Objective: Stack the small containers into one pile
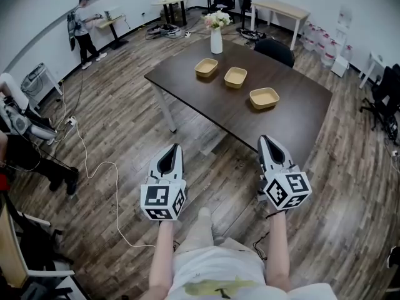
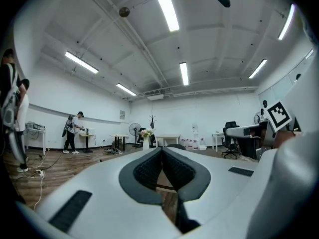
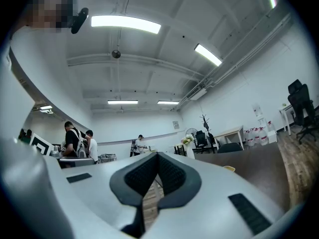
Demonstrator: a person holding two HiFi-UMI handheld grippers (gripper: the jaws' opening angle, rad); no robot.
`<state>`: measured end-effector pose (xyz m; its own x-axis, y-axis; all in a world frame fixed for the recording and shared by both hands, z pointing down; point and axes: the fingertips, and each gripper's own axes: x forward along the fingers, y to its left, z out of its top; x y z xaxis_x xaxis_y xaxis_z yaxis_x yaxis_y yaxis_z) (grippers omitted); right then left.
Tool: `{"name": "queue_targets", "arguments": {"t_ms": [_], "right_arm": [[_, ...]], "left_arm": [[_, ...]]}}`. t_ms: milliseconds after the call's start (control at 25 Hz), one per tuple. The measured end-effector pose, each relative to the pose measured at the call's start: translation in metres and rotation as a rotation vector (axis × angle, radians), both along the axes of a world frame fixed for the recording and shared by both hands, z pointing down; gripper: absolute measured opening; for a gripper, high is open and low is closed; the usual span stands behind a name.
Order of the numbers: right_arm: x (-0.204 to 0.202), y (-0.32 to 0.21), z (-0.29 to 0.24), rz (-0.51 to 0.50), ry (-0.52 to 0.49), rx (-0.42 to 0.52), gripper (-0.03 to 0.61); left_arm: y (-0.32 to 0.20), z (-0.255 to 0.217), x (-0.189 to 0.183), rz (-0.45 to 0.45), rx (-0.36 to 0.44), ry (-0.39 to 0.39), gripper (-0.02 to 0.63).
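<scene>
Containers (image 1: 235, 77) sit three in a row on the table (image 1: 187, 86), the nearest one (image 1: 264, 97) at twelve o'clock from your right gripper (image 1: 267, 141), which like your left gripper (image 1: 175, 150) is pressed together, empty.

On the table (image 1: 206, 102) sit the left container (image 1: 206, 67), middle container (image 1: 235, 77) and right container (image 1: 264, 97) — vase (image 1: 216, 40) behind them.

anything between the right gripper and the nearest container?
No. In the head view only bare tabletop lies between the right gripper and the nearest container; nothing stands on that stretch.
</scene>
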<state>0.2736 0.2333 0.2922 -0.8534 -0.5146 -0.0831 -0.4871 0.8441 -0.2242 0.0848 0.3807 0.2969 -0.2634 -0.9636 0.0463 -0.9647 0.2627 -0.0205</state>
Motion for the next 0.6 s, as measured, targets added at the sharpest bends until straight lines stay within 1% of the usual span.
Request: {"name": "queue_targets", "arguments": {"t_ms": [160,360,600], "right_arm": [[-0.018,-0.022,0.007,0.018,-0.001,-0.019,0.021],[-0.047,-0.059,0.018,0.046,0.009,-0.048,0.021],[-0.084,-0.101,0.022,0.102,0.015,-0.072,0.021]], "left_arm": [[-0.024,0.007,-0.019,0.015,-0.009,0.007,0.025],[-0.066,0.013,-0.052,0.037,-0.017,0.017,0.025],[-0.117,0.015,-0.096,0.086,-0.023,0.033,0.025]]}}
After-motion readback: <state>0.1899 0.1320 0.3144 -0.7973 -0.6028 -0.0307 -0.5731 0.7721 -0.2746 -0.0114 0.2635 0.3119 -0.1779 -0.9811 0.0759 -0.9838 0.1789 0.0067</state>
